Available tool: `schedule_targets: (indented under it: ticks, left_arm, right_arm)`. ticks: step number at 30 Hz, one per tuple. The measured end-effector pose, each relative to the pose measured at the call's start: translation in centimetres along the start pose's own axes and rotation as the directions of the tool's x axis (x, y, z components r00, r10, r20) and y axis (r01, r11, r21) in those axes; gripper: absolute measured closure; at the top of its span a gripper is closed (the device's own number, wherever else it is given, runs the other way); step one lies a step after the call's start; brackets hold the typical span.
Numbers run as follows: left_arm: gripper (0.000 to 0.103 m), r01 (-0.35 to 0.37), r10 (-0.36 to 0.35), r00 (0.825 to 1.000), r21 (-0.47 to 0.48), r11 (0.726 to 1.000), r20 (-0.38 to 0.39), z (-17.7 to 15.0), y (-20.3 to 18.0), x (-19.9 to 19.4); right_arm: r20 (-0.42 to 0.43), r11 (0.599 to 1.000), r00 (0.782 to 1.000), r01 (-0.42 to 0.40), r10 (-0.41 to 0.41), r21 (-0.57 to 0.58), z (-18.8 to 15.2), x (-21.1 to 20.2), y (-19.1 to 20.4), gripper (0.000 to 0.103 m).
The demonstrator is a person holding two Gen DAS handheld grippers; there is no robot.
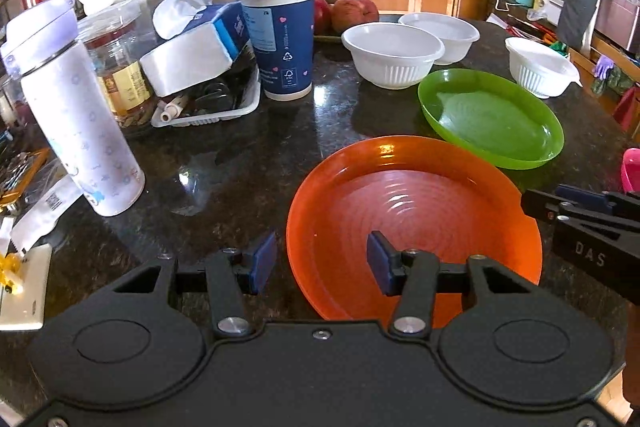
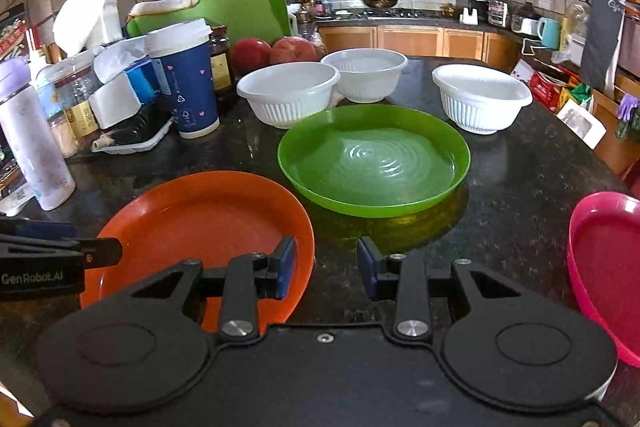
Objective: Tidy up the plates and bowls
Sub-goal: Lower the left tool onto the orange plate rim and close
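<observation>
Kitchen, dark granite tabletop [image 2: 500,187] | orange plate [image 1: 416,211] near edge, green plate [image 2: 372,163] behind, 3 white bowls [image 2: 290,93] further back | left gripper [image 1: 320,263] fingers apart, straddling orange rim, no contact | right gripper [image 2: 326,267] fingers apart, empty

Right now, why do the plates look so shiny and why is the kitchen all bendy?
Left wrist view: a lamp's glare sits on the orange plate, and the countertop mirrors light. Right wrist view: bright rings gleam on the green plate. Both views: the fisheye lens curves the cabinets and walls near the edges; everything stays fairly sharp.
</observation>
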State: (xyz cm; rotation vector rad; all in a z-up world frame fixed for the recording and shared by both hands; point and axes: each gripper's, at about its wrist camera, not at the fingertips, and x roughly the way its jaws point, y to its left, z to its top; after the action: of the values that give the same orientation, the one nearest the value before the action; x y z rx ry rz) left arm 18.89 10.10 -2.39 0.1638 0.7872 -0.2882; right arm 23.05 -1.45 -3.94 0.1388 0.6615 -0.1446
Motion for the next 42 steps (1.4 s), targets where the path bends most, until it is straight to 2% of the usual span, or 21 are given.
schedule_targets:
  ticks: [2, 5, 7, 19, 29, 30, 34, 38, 42]
  left_arm:
    - [0.052, -0.001, 0.001, 1.0, 0.011, 1.0, -0.001, 0.0, 0.0, 0.2]
    - [0.054, 0.014, -0.014, 1.0, 0.013, 1.0, -0.012, 0.0, 0.2, 0.5]
    - [0.06, 0.02, -0.02, 1.0, 0.013, 1.0, -0.018, 0.1, 0.3, 0.7]
    - [0.06, 0.025, -0.024, 0.999, 0.008, 1.0, -0.026, 0.2, 0.7, 1.3]
    - [0.06, 0.047, -0.048, 0.998, -0.006, 0.999, -0.034, 0.1, 1.2, 1.7]
    - [0.061, 0.05, -0.05, 0.998, -0.006, 0.999, -0.035, 0.1, 1.2, 1.7]
    - [0.08, 0.032, -0.032, 0.999, -0.012, 0.999, -0.033, 0.0, 1.6, 1.8]
    - [0.082, 0.058, -0.06, 0.997, -0.038, 0.998, -0.046, 0.0, 2.3, 1.9]
    - [0.083, 0.05, -0.051, 0.998, -0.026, 0.998, -0.039, -0.1, 2.0, 1.8]
  right_arm:
    - [-0.005, 1.0, 1.0, 0.007, -0.007, -0.004, 0.0, 0.1, 0.1, 0.074]
    - [-0.01, 1.0, 1.0, 0.014, -0.014, -0.008, 0.1, 0.3, 0.3, 0.076]
    - [-0.012, 1.0, 1.0, 0.019, -0.02, -0.009, 0.1, 0.4, 0.3, 0.077]
    - [-0.038, 1.0, 0.999, 0.02, -0.021, -0.014, 0.1, 1.3, 0.3, 0.09]
    - [-0.049, 0.999, 0.998, 0.026, -0.027, -0.024, 0.0, 1.6, 0.5, 0.091]
    - [-0.05, 0.999, 0.998, 0.025, -0.026, -0.025, -0.1, 1.7, 0.5, 0.091]
    - [-0.044, 0.999, 0.999, 0.026, -0.027, -0.031, -0.2, 1.6, 0.6, 0.094]
    - [-0.037, 0.999, 0.999, 0.034, -0.035, -0.041, -0.4, 1.5, 0.9, 0.095]
    - [-0.032, 0.999, 0.999, 0.036, -0.037, -0.039, -0.5, 1.5, 0.9, 0.095]
